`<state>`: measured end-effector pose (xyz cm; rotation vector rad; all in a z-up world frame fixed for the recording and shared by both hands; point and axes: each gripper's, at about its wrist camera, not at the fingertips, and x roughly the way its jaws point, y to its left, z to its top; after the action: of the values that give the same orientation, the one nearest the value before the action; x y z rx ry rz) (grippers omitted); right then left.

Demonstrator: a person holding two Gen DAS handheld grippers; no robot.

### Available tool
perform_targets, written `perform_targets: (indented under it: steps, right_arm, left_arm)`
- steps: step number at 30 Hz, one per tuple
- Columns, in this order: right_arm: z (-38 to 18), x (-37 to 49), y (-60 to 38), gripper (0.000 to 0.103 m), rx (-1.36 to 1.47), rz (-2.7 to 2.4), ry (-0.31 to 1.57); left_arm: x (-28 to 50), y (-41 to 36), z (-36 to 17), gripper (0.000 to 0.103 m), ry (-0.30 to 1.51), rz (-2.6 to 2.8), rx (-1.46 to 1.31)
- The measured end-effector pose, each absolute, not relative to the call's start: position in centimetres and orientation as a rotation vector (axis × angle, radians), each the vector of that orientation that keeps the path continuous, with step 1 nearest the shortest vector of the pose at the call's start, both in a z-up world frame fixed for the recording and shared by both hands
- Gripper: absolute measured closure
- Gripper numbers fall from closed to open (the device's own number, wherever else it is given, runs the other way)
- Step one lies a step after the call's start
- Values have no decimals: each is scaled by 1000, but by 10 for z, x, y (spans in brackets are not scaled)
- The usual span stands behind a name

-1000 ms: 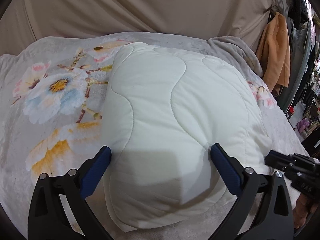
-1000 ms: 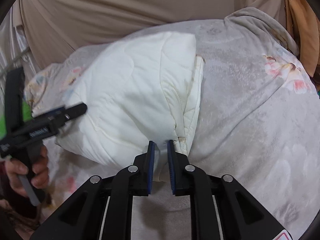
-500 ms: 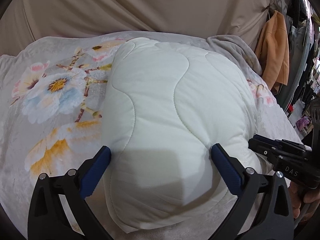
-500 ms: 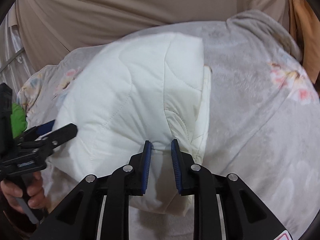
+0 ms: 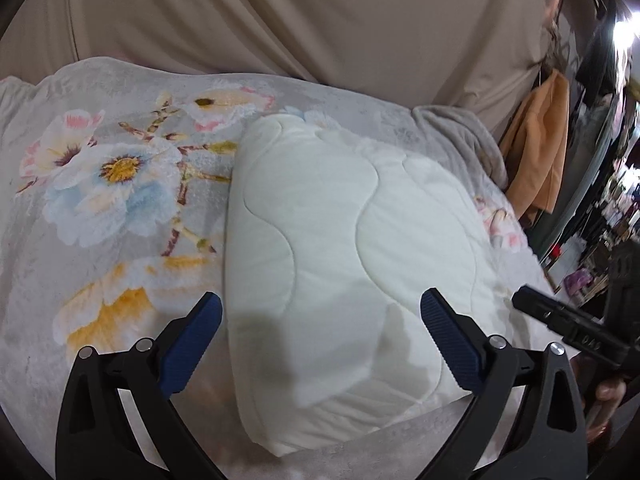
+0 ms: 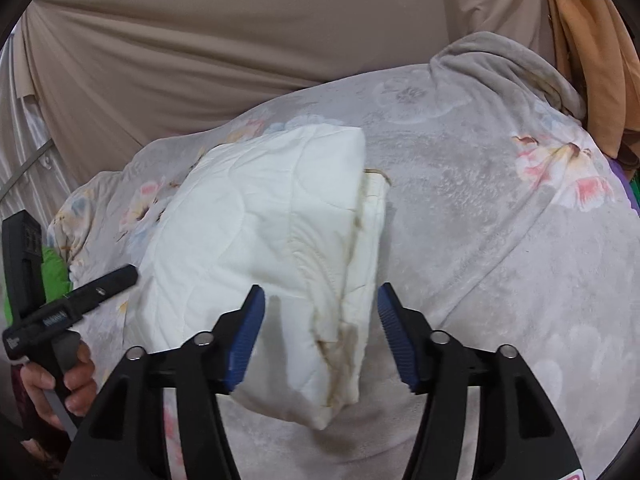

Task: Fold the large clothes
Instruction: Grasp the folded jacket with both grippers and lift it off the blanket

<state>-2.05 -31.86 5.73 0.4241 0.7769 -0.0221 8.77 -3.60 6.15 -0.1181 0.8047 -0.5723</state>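
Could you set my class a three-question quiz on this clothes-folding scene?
1. True or false: the right gripper clamps the folded white quilted garment.
2. The garment lies on: A) bare wood B) a floral blanket C) a tiled floor.
3. What colour is the cloth hanging at the right edge of the left wrist view?

Key: 1 false, its jaws stand open, having just opened. 2 B. 3 orange.

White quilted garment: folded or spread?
Folded. The white quilted garment lies as a compact bundle on the floral blanket, layered edges stacked at its side.
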Motion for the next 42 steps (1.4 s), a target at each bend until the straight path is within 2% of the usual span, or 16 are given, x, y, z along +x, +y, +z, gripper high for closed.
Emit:
perform_targets:
  steps: [3,9,15,31,34,35,39,42]
  right_arm:
    - [43,-7,-329,37,508,30,829]
    - [12,20,-337,23,631,109,911]
    - [-11,36,-339,16,726,183,951]
    - [-26,68,-319,13,775,232,969]
    - [-21,68,-314,21,763,225,955]
    - [-18,68,-311,27,752,218,950]
    - [5,64,-301,51,676,175,920]
    - [21,59,-297,61,660,150,883]
  left_arm:
    - [105,-27,63,6,839,-575,-162]
    - [137,-31,38,5,959,-583,-187]
    - [146,-45,14,5,1047,-660,-250]
    - [145,-76,12,5,962,-554,-71]
    - [143,-77,13,5,952,-558,-61]
    - [141,-78,15,5,947,-560,-55]
    - [127,-84,37,25,881,-584,-3]
    - [122,-87,58,38,827,-621,29]
